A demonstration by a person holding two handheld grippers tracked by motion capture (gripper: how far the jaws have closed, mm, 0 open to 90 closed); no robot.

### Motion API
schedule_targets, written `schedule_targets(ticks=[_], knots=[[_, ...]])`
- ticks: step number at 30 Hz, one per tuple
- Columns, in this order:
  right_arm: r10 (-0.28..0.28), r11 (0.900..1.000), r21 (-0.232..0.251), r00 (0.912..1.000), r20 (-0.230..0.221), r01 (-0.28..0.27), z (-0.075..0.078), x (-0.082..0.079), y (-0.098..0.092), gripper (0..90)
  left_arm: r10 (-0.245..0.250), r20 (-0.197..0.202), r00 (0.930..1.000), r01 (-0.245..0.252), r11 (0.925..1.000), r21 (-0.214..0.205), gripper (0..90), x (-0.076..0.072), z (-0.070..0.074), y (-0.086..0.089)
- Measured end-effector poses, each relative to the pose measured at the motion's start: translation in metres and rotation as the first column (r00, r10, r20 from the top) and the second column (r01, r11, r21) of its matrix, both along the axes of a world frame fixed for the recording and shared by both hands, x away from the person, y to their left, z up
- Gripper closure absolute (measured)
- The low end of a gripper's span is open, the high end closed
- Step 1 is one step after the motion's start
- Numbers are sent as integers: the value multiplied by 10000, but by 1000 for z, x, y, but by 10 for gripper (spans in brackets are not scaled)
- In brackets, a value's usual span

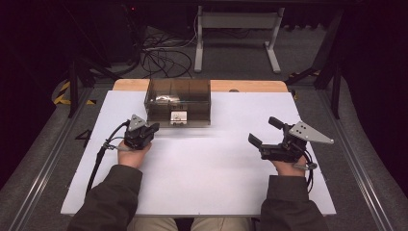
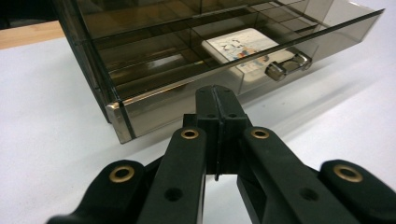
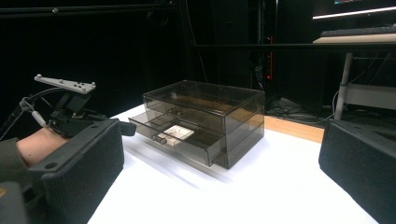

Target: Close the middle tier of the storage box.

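Two drawers are stacked in the smoky translucent drawer box point(image 1: 178, 100) at the table's point(image 1: 216, 183) far edge; the lower is pulled out, a white card point(image 2: 243, 46) inside, print unreadable. Beside it, the left gripper point(image 1: 153, 128) is pressed closed, empty; the right gripper point(image 1: 265, 131), well apart, is spread wide, empty.

White worktop point(image 1: 202, 183) with wooden far edge; behind it, tangled black cables point(image 1: 161, 57) on grey floor, white desk frame point(image 1: 238, 33).

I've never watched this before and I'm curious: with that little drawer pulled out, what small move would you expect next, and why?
Probably the left hand-held gripper, jaws shut, nudges forward to push the lower drawer closed. It sits right at the drawer's front, while the right hand-held gripper waits open, well away from the smoky plastic box.
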State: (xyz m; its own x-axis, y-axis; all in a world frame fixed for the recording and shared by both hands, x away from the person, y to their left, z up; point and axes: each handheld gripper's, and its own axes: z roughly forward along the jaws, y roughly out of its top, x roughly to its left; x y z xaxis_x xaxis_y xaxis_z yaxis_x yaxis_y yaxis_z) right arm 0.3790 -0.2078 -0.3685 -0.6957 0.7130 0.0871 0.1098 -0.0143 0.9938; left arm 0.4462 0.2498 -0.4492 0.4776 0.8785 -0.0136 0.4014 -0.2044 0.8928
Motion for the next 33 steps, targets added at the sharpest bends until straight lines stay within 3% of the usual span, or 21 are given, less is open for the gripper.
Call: schedule_targets(ticks=[10, 17, 33], knots=[[-15, 10000, -26, 10000, -9, 15, 0, 0, 0, 7, 158, -8, 9999, -158, 9998, -134, 900, 4, -1, 1], [-23, 10000, -35, 10000, -17, 23, 0, 1, 0, 7, 98, -14, 10000, -98, 9999, 97, 900, 8, 1, -3], [-13, 10000, -63, 10000, -18, 13, -1, 1, 0, 7, 48, 63, 10000, -49, 9999, 158, 900, 17, 4, -10]])
